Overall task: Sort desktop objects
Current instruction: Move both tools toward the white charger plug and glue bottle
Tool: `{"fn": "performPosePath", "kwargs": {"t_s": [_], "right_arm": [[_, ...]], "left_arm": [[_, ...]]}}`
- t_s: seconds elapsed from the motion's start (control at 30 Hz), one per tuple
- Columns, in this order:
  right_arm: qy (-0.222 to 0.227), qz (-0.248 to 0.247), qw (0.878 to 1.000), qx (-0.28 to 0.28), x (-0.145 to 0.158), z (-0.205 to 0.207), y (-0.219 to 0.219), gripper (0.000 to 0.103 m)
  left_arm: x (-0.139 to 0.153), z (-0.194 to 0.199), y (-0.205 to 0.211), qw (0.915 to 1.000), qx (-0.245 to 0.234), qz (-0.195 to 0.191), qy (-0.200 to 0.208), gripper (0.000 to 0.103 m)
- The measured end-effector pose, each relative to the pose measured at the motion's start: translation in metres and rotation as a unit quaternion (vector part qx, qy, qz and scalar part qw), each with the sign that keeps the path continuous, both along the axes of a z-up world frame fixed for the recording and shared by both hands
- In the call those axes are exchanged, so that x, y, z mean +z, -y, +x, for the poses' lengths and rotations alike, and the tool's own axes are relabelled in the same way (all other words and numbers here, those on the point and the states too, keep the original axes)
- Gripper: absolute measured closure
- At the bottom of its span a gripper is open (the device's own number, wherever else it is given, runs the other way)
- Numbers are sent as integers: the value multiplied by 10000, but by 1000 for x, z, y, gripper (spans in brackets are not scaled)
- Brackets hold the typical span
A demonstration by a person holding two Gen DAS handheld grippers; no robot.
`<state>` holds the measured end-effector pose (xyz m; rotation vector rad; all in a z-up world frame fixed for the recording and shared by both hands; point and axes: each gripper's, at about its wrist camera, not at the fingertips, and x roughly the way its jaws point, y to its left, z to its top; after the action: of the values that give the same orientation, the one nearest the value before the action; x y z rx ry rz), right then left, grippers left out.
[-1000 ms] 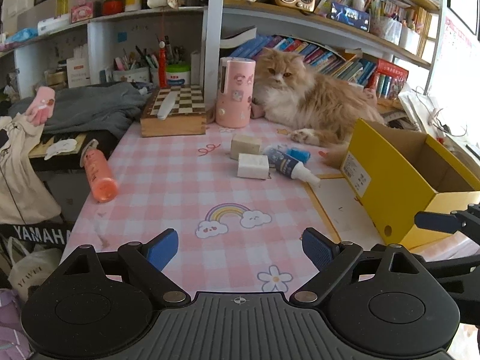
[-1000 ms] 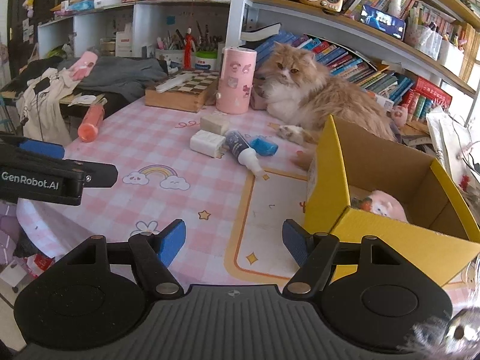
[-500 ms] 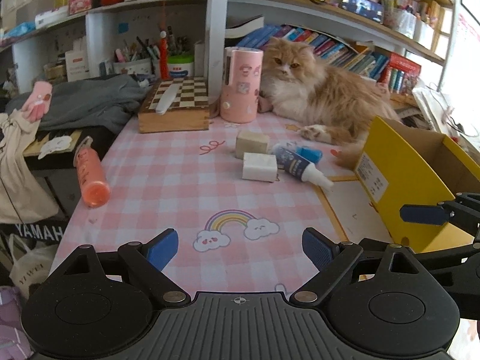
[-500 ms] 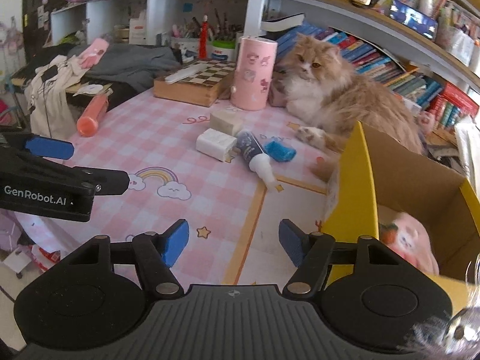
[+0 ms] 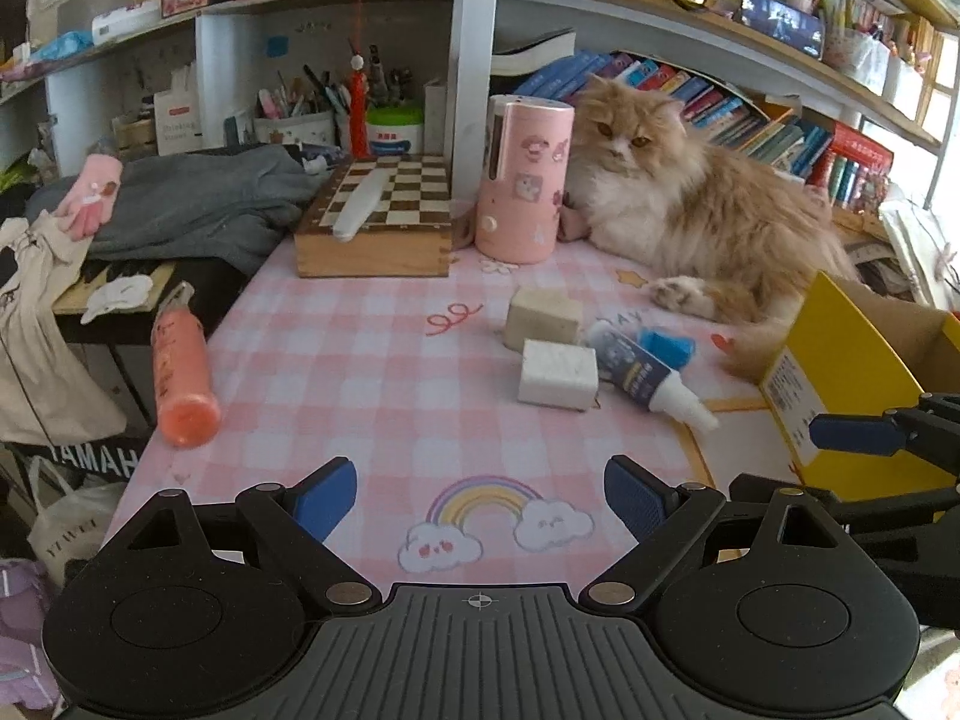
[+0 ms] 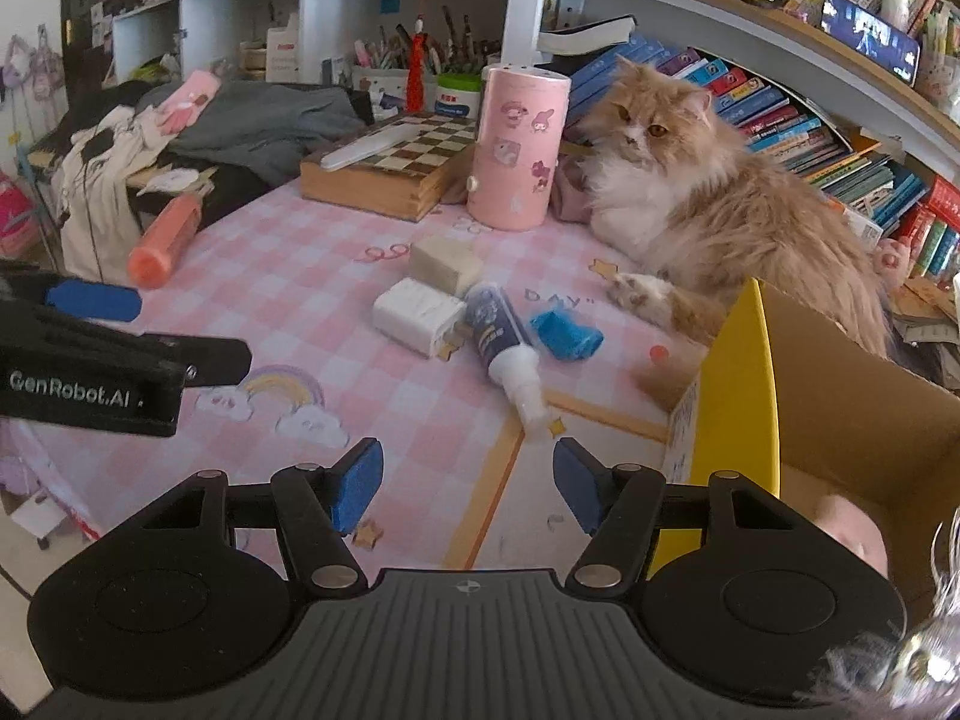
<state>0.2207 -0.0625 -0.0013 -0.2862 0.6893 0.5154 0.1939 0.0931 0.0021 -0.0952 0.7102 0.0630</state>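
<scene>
On the pink checked table lie a white block (image 5: 558, 373) (image 6: 419, 314), a beige block (image 5: 543, 317) (image 6: 447, 264), a dark blue tube with a white cap (image 5: 648, 377) (image 6: 504, 348), a small blue packet (image 5: 666, 347) (image 6: 567, 335) and an orange bottle (image 5: 182, 384) (image 6: 165, 239) at the left edge. A yellow cardboard box (image 5: 840, 384) (image 6: 738, 396) stands at the right with a pink toy (image 6: 852, 531) inside. My left gripper (image 5: 480, 501) is open and empty over the rainbow print. My right gripper (image 6: 468, 483) is open and empty just short of the tube's cap.
A fluffy orange cat (image 5: 690, 204) (image 6: 720, 198) lies at the back right beside the box. A pink cylinder (image 5: 525, 177) (image 6: 517, 147) and a wooden chess box (image 5: 384, 222) (image 6: 384, 165) stand at the back. Clothes (image 5: 180, 198) are heaped at the left. Shelves rise behind.
Both grippers have moved forward over the table toward the blocks and tube, which look larger. Both stay open and empty. Nothing on the table has moved.
</scene>
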Motion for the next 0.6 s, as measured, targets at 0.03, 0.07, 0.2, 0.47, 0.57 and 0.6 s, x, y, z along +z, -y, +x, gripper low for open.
{"fn": "performPosePath", "kwargs": {"t_s": [0.03, 0.07, 0.2, 0.47, 0.57, 0.6], "right_arm": [[-14, 45, 10000, -22, 1, 4, 1, 42], [-34, 104, 9999, -58, 2, 9, 1, 42], [-162, 317, 9991, -216, 3, 25, 4, 42], [-320, 414, 9980, -350, 0, 44, 6, 42], [-363, 441, 9978, -333, -2, 51, 6, 42], [-386, 452, 9977, -331, -3, 53, 5, 42]], "left_arm": [[1, 3, 0, 10000, 17, 14, 1, 11], [1, 6, -1, 10000, 32, 31, 2, 11], [5, 18, -1, 9999, 46, 120, 11, 11], [6, 32, 4, 9999, 4, 165, -19, 11], [4, 36, 7, 9998, -62, 176, -58, 11], [3, 38, 8, 9998, -86, 187, -79, 11]]}}
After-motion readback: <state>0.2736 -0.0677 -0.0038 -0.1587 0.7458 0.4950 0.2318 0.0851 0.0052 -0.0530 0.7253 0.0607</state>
